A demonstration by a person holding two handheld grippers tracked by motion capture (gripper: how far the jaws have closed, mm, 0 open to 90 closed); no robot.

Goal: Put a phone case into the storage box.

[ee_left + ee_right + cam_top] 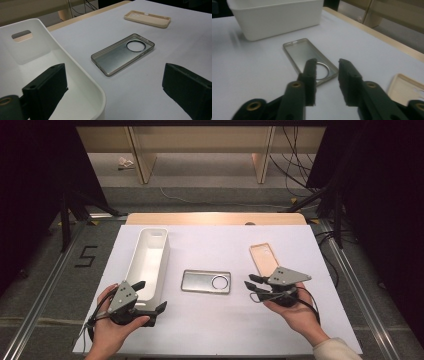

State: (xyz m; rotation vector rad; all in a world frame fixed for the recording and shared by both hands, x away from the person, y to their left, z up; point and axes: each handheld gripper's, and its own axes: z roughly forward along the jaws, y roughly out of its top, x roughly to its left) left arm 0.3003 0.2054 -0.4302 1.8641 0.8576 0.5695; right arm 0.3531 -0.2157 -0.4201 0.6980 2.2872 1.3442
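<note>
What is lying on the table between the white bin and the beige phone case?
In the high view, the grey phone case with a round camera hole lies flat between the white bin and the beige phone case, touching neither.

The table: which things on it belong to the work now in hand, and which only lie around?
In the work:
white bin, with the open left gripper astride its near wall
grey phone case, at which the open right gripper points

Lying about:
beige phone case, untouched
cables on the floor
</note>
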